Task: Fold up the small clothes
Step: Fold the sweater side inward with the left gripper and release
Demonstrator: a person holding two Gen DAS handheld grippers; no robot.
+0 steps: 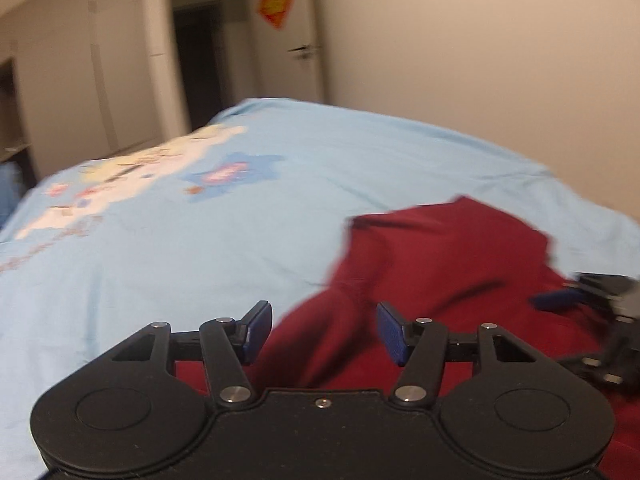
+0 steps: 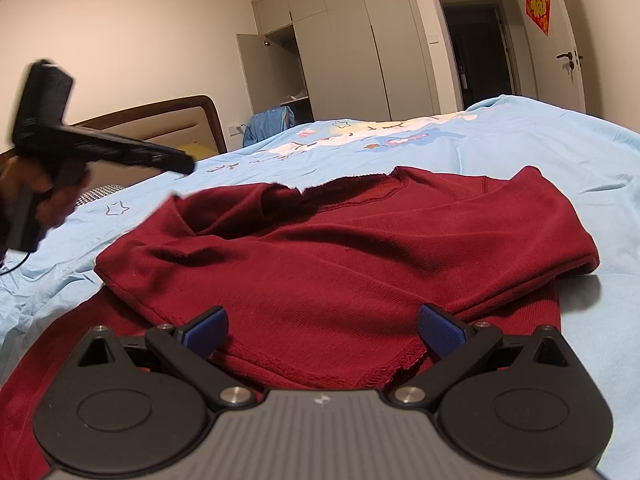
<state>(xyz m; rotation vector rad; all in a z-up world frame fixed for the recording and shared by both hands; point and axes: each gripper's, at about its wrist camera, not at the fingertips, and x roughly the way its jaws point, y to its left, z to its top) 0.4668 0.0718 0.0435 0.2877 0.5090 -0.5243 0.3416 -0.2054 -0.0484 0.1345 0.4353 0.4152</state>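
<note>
- Lying on the bed [image 1: 200,248], right of centre in the left wrist view: a dark red top [image 1: 440,264], rumpled, on a light blue printed bedsheet.
- Left tool [image 1: 324,330]: fingers spread wide, gripping nothing; the blue pads [image 1: 256,332] hang over the near part of the red top, whether touching it cannot be told.
- Right tool [image 1: 592,300], at the right edge of this view: blurred, low over the top; its state cannot be told here.
- Background: pale wall, open doorway [image 1: 198,52], red paper decoration [image 1: 277,0] on a door. The whole view is blurred.
- Right wrist view: the same red top [image 2: 340,248] spread across the bed [image 2: 520,140], its upper layer folded over a lower one, the stitched hem close to the camera.
- Right tool [image 2: 322,334]: fingers spread, empty, either side of the near hem.
- Left tool [image 2: 176,164], upper left: held in a hand [image 2: 52,196], blurred, raised clear of the top over the bed.
- Background: headboard [image 2: 160,120], wardrobe [image 2: 340,40] with one door open, dark doorway [image 2: 476,48].
</note>
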